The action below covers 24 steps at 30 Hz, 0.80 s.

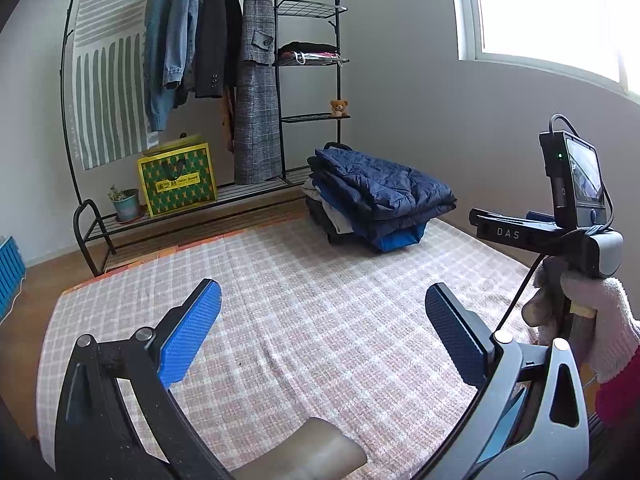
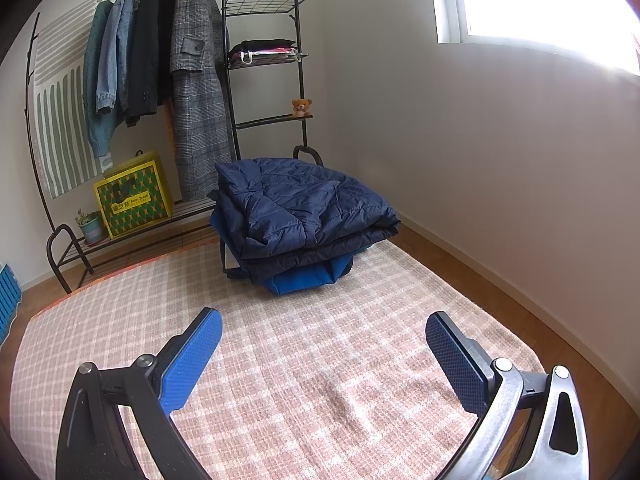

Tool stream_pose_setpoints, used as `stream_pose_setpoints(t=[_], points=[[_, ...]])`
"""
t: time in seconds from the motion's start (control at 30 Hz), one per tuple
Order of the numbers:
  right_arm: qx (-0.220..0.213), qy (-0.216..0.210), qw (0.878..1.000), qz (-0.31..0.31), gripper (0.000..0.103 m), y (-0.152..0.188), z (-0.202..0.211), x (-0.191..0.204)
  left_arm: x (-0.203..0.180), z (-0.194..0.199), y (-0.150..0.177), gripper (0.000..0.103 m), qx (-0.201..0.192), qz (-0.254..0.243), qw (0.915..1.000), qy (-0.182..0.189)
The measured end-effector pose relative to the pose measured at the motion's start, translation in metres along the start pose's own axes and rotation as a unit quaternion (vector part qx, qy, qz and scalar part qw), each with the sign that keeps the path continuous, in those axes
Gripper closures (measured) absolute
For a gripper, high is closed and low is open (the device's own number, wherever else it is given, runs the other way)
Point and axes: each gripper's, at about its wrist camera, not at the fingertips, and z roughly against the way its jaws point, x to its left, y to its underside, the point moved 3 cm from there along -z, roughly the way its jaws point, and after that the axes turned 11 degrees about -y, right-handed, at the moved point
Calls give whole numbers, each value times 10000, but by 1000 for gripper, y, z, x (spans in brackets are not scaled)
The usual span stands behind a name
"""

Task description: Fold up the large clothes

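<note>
A folded navy quilted jacket [image 1: 380, 188] lies on top of a stack of folded clothes at the far side of a pink checked blanket [image 1: 304, 288]. It also shows in the right wrist view [image 2: 300, 208], with a blue garment [image 2: 308, 278] under it. My left gripper [image 1: 322, 320] is open and empty above the blanket, well short of the stack. My right gripper [image 2: 324, 344] is open and empty above the blanket [image 2: 304, 360]. In the left wrist view, only the right gripper's body and camera [image 1: 576, 200] show at the right, held by a gloved hand.
A black clothes rack [image 1: 200, 80] with hanging coats stands against the back wall. On its low shelf are a yellow-green box [image 1: 178, 180] and a potted plant [image 1: 126, 202]. A teddy bear [image 1: 339, 107] sits on a side shelf. A window [image 1: 560, 12] is at upper right.
</note>
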Motion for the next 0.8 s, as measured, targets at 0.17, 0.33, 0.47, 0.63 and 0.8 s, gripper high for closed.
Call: stream_pose_setpoints(t=[0.17, 0.33, 0.47, 0.63, 0.8], points=[[-1, 0, 10000, 8, 0, 0, 0, 1, 1, 0, 0, 0, -6, -9, 10000, -13], [12, -7, 10000, 7, 0, 1, 0, 1, 2, 0, 0, 0, 6, -6, 10000, -2], [3, -4, 10000, 5, 0, 1, -1, 1, 2, 0, 0, 0, 1, -4, 10000, -7], [0, 1, 10000, -17, 0, 2, -1, 0, 2, 0, 0, 0, 4, -1, 10000, 1], [-3, -5, 10000, -3, 0, 3, -1, 0, 6, -1, 1, 0, 18, 3, 10000, -31]])
